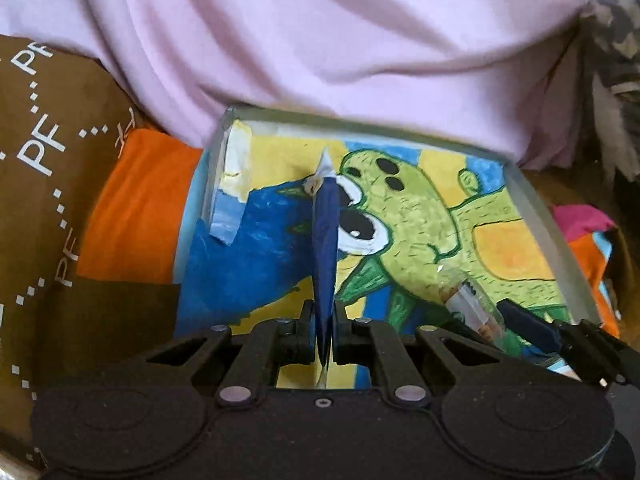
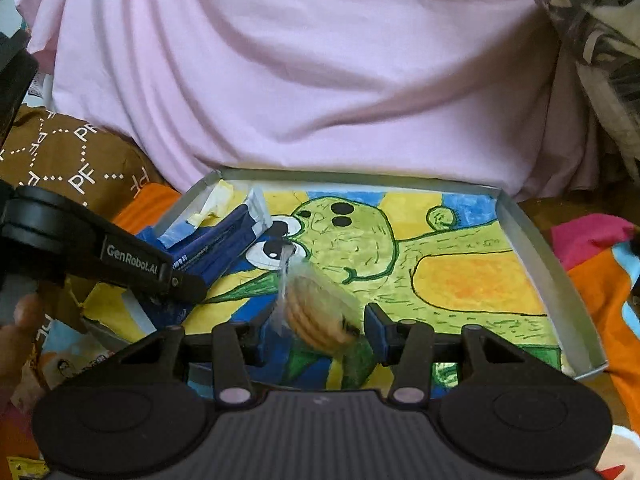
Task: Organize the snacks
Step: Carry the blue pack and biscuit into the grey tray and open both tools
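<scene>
Pink fabric (image 2: 300, 80), creased and draped, fills the upper half of both wrist views and hangs down to the far rim of the tray. Left of it lies a brown cloth (image 1: 44, 160) printed with white letters and dotted lines, with orange cloth (image 1: 136, 208) beside the tray's left wall. The shallow metal tray (image 2: 532, 248) is lined with a painted picture of a green spotted creature (image 2: 400, 256) on yellow and blue.

The left gripper (image 1: 325, 312) hangs over the tray's left part, its jaws pressed together on a dark blue snack packet (image 1: 326, 248) held edge-on, the crimped silver end pointing away. In the right wrist view that packet (image 2: 224, 248) shows side-on, above the tray's near-left corner.

The right gripper (image 2: 320, 320) hangs over the tray's near edge, jaws partly spread and pinching a clear-wrapped stack of round biscuits (image 2: 316, 312), its twisted end pointing towards the creature's eye.
</scene>
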Tool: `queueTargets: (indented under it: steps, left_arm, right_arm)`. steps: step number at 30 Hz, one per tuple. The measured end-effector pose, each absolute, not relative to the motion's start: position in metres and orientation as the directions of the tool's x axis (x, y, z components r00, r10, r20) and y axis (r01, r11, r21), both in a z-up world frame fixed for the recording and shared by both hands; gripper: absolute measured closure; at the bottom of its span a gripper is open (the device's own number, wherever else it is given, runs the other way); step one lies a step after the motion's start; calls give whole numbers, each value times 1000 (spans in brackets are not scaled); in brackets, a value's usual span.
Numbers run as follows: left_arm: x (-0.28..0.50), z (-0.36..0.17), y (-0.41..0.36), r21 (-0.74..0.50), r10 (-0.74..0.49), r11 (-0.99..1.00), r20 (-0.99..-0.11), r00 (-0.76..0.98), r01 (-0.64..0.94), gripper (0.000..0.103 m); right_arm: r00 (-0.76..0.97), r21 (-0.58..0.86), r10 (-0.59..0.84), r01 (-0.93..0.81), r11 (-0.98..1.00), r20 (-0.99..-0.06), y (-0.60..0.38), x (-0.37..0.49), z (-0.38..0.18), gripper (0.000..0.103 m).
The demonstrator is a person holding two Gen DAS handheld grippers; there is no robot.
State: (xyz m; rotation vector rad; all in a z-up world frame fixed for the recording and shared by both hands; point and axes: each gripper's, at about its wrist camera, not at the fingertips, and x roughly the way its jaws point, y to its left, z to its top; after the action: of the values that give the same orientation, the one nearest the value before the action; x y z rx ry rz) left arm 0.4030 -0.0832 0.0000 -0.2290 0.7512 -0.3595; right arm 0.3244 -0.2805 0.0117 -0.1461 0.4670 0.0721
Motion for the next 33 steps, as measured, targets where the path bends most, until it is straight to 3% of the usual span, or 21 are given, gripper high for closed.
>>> queueTargets:
  steps: [2, 5, 8, 17, 22, 33]
  left_arm:
    - [403, -3, -83, -309, -376, 924, -633, 676, 226, 91]
    - [399, -2, -80, -278, -342, 938, -637, 691, 209, 59]
    - [392, 1, -77, -286, -356, 932, -624, 695, 221, 44]
    - [358, 24, -59, -306, -351, 930, -562, 749, 206, 20]
    - [327, 36, -47, -281, -327, 938, -511, 795, 205, 5]
    - [233, 52, -24, -186, -227, 969, -398, 889, 165, 1]
  right_arm:
    - [889, -126, 40, -109, 986, -456, -279, 325, 10, 50]
    - [887, -113, 55, -119, 986, -459, -278, 322, 7, 39]
    - [889, -99, 75, -133, 986, -452, -277, 315, 8, 23]
    - [919, -33, 74, -94, 995, -387, -290, 275, 22, 5]
    - [944, -10, 72, -80, 997, -322, -297, 241, 37, 0]
    - [980, -1, 66, -68, 998, -189, -295, 155, 63, 0]
